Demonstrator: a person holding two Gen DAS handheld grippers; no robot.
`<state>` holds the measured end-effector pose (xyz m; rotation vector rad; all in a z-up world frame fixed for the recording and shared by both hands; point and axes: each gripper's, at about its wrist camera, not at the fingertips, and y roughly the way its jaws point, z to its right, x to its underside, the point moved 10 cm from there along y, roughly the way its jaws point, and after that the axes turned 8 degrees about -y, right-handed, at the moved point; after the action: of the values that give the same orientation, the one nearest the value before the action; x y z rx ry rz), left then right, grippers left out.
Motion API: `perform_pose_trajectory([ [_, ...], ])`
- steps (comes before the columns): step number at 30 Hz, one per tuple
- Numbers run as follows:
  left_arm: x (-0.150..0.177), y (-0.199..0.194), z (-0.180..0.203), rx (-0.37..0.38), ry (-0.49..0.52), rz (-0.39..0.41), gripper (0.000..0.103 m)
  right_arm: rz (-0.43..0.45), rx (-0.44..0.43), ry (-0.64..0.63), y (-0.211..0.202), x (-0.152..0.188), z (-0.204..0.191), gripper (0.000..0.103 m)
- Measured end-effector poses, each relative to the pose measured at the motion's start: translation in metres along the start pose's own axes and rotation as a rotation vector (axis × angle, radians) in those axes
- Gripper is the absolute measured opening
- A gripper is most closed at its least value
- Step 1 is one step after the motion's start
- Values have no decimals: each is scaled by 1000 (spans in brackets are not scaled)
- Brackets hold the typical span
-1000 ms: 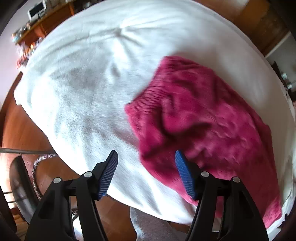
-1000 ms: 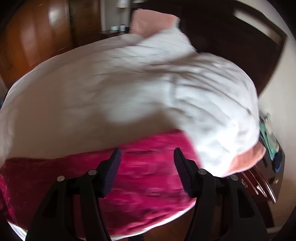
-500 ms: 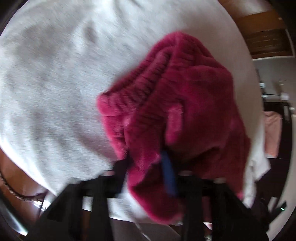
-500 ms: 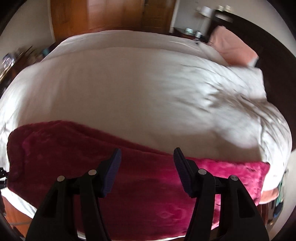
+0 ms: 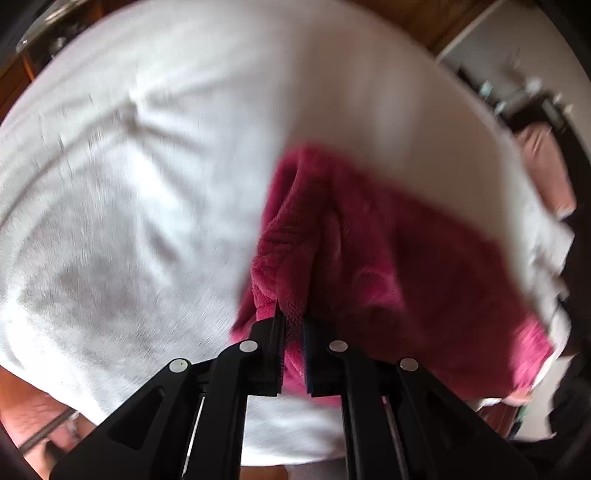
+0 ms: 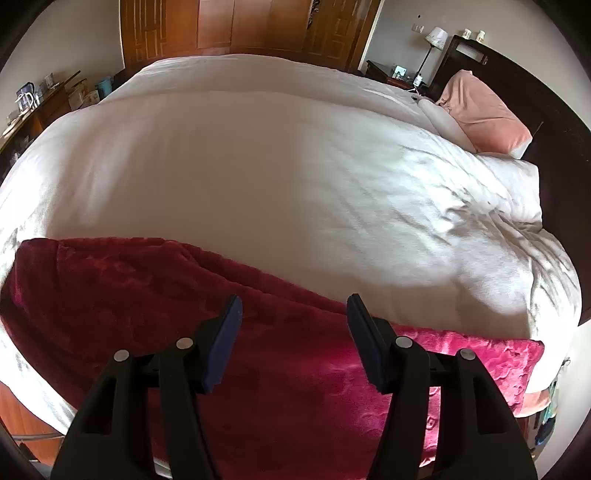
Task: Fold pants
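The magenta fleece pants (image 5: 399, 266) lie along the near edge of a white bed. My left gripper (image 5: 291, 325) is shut on the ribbed waistband end of the pants and holds it lifted off the duvet, so the fabric bunches up from the jaws. In the right wrist view the pants (image 6: 155, 295) stretch from left to right across the bed's near edge. My right gripper (image 6: 293, 332) is open and empty, hovering above the middle of the pants with its blue pads apart.
The white duvet (image 6: 277, 166) covers the whole bed. A pink pillow (image 6: 484, 114) leans on the dark headboard at the far right. A nightstand with a lamp (image 6: 432, 44) stands behind it. Wooden wardrobe doors (image 6: 240, 26) line the far wall. A cluttered side table (image 6: 33, 99) is at left.
My left gripper closed on the waistband end and lifted it, bunching the fabric. My right gripper swung left over the pants and stayed open.
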<state>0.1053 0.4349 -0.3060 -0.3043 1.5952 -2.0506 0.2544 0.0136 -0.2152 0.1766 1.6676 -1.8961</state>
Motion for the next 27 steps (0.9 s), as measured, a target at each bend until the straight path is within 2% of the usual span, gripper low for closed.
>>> perform_pose_trajectory([
  [2, 16, 23, -17, -51, -7, -61, 10, -7, 1, -1, 1, 3, -1, 60],
  [4, 27, 35, -29, -64, -36, -100, 14, -19, 2, 2, 3, 7, -1, 60],
  [6, 33, 36, -33, -66, -55, -97, 21, -35, -1, 9, 5, 12, -1, 60],
  [8, 31, 31, -33, -81, -40, -78, 29, -59, -15, 17, 10, 19, -2, 60],
  [10, 29, 21, -33, -107, -12, -62, 32, -85, -33, 30, 16, 27, -3, 60],
  [16, 4, -14, -15, -287, 104, 91, 34, -167, -116, 45, 34, 55, -18, 61],
  [20, -7, -23, 17, -312, 169, 162, 35, -216, -151, 49, 44, 77, -21, 61],
  [22, -8, -16, 32, -322, 195, 172, 35, -245, -166, 60, 51, 90, -18, 61],
  [27, 14, 14, 63, -287, 255, 79, 35, -319, -171, 106, 75, 127, 4, 61],
])
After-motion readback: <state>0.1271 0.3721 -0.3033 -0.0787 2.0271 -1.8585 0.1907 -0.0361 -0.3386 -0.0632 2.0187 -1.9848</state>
